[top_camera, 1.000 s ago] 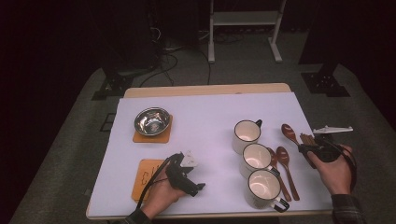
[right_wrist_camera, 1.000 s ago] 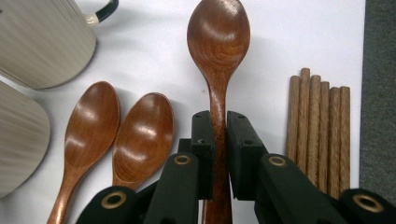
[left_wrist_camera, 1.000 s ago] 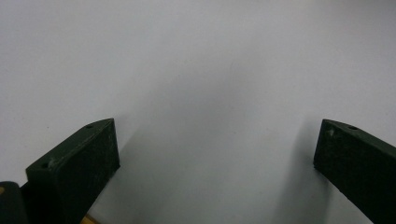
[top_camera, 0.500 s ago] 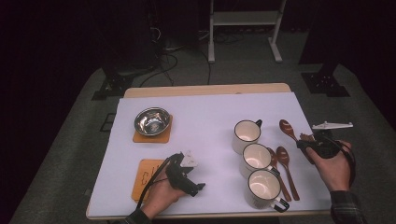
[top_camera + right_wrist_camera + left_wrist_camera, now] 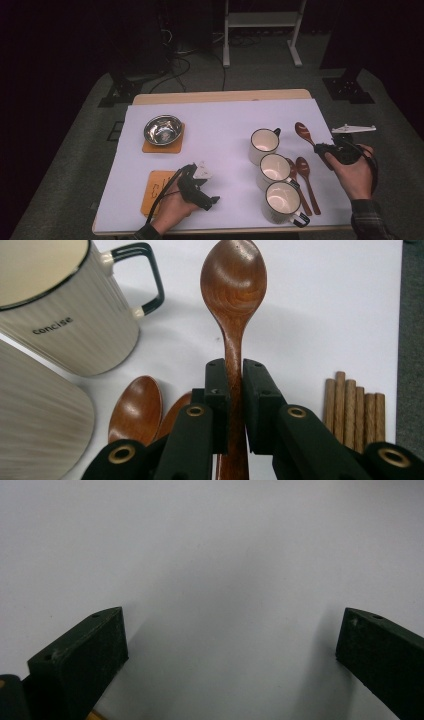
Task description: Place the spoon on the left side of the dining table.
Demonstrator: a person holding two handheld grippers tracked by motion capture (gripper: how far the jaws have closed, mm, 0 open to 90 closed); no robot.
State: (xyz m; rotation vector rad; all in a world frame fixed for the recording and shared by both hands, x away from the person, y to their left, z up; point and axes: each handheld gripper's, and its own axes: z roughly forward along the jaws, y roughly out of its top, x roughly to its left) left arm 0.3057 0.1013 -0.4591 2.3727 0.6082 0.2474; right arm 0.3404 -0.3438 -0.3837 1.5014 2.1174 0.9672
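A: Right gripper (image 5: 233,390): clamped on spoon (image 5: 234,300) handle, spoon beside mug (image 5: 60,310); high view hides the grip.
B: Left gripper (image 5: 232,645): jaws wide apart over bare sheet (image 5: 225,555), nothing between.

My counter (image 5: 220,96) is a wooden top, almost wholly covered by a white sheet (image 5: 225,130). Toward the far left corner a cork mat (image 5: 149,147) lies on the sheet, a steel bowl (image 5: 162,129) on it. A second cork mat (image 5: 156,186) lies at the near edge, left of middle. Right of middle three cream mugs (image 5: 263,145) stand in a row running toward the near edge. Just beside them two wooden spoons (image 5: 306,181) lie flat. Near the right edge, a small bundle of brown sticks (image 5: 354,410) rests on the sheet.
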